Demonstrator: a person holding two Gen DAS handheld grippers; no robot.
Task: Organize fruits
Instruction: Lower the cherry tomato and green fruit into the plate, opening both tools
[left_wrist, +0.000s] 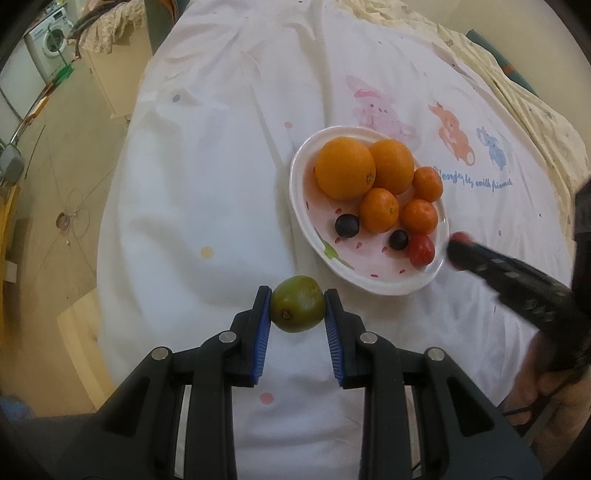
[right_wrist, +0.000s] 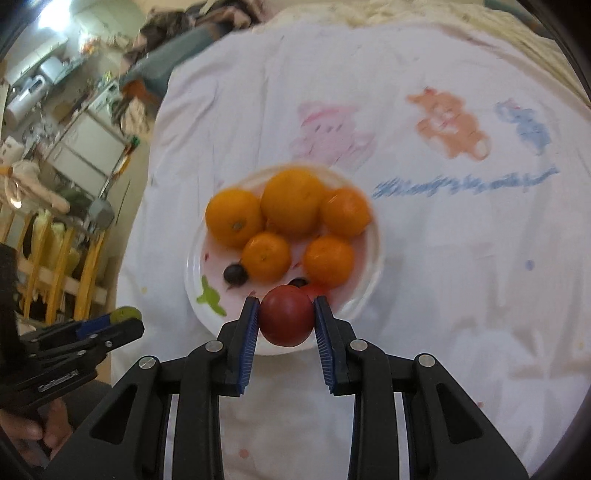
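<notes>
Left wrist view: my left gripper is clenched on a round green-brown kiwi at 7 o'clock of the white oval ceramic plate, above the white printed cloth. On the plate lie oranges, tangerines and dark grapes. At its 5 o'clock rim, my right gripper grasps a round red tomato.

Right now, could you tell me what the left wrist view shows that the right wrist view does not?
Only the left wrist view shows the left claw shut on the whole green fruit.

Only the right wrist view shows the right claw gripping a red fruit at the plate's near edge.

Both show the plate of oranges.
</notes>
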